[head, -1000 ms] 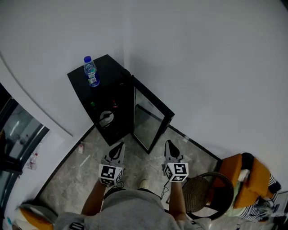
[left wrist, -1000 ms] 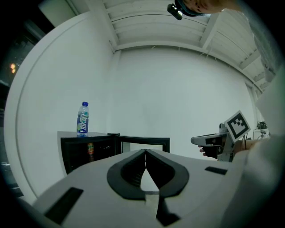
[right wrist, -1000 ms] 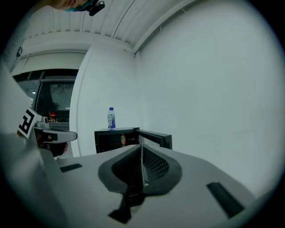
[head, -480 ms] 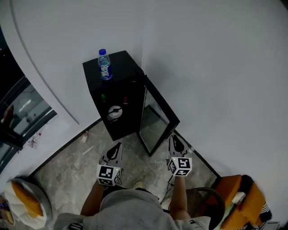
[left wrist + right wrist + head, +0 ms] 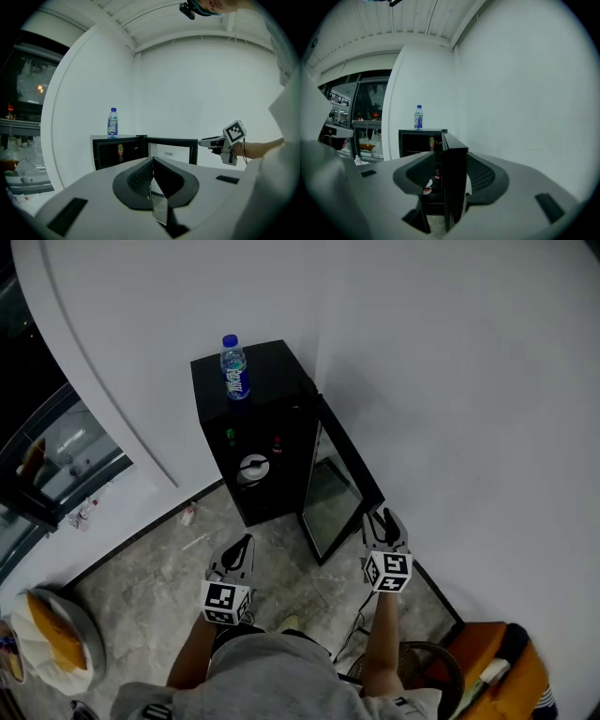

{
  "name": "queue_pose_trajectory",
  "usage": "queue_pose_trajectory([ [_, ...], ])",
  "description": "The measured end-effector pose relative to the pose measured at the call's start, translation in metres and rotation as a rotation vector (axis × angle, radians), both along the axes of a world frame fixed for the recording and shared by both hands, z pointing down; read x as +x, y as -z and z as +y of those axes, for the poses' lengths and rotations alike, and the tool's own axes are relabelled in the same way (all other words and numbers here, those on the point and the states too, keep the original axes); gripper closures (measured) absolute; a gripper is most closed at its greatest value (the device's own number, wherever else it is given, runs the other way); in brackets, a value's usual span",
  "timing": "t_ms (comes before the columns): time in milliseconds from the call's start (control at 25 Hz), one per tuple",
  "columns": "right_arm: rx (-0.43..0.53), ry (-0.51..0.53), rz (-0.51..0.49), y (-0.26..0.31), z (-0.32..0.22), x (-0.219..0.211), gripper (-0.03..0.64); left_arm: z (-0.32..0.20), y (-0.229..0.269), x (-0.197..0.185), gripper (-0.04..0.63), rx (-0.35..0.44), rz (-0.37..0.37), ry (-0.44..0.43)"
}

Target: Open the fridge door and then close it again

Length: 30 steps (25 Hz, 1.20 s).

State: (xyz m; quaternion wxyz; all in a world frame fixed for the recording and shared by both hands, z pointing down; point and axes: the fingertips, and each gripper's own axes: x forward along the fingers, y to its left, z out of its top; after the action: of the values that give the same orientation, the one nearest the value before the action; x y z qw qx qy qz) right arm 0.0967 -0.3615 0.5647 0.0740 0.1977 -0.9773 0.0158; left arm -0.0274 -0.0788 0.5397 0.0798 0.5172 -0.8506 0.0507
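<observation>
Since a second ago your right gripper (image 5: 383, 516) has moved out toward 2 o'clock and come round to the free edge of the door (image 5: 345, 486). Its jaws have just been opening and now stand spread wide. In the right gripper view that edge lines up between them, pads not pressing on it. Your head has turned as well, so the fridge (image 5: 246, 432) reads nearer the middle of the head view, at 12 o'clock from your chest. Left gripper (image 5: 246, 544) hangs at 11 o'clock of your body, jaws clenched together on nothing, well clear of the cabinet. Door is swung out, hinged at the cabinet's right front corner and pointing toward 5 o'clock, roughly square to the front. Drinks (image 5: 120, 149) show on the shelves inside. Opening looks done and closing is what remains, as I judge it. Risks: the jaws straddle a thin edge near its top corner, so a clamp taken off-centre could slip off as the door arcs. Your wrist must follow that arc or the pads may twist loose. Swing it hard and the door will slam, and the jolt could topple the bottle (image 5: 233, 366), which stands upright near the 11 o'clock corner of the fridge top. Wall (image 5: 469, 409) lies close at 3 o'clock, leaving your elbow little room.
</observation>
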Motion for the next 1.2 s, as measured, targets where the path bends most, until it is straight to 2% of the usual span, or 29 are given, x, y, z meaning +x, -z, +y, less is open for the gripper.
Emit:
queue_pose_trajectory([
  [160, -0.007, 0.016, 0.021, -0.008, -0.01, -0.006, 0.385, -0.001, -0.001, 0.0, 0.591, -0.012, -0.003, 0.021],
  [520, 0.008, 0.038, 0.028, -0.018, -0.018, -0.015, 0.385, 0.004, 0.0, -0.008, 0.591, -0.028, -0.005, 0.078],
  [1200, 0.02, 0.051, 0.019, -0.017, -0.012, -0.019, 0.401, 0.005, 0.003, -0.004, 0.591, -0.028, -0.018, 0.085],
])
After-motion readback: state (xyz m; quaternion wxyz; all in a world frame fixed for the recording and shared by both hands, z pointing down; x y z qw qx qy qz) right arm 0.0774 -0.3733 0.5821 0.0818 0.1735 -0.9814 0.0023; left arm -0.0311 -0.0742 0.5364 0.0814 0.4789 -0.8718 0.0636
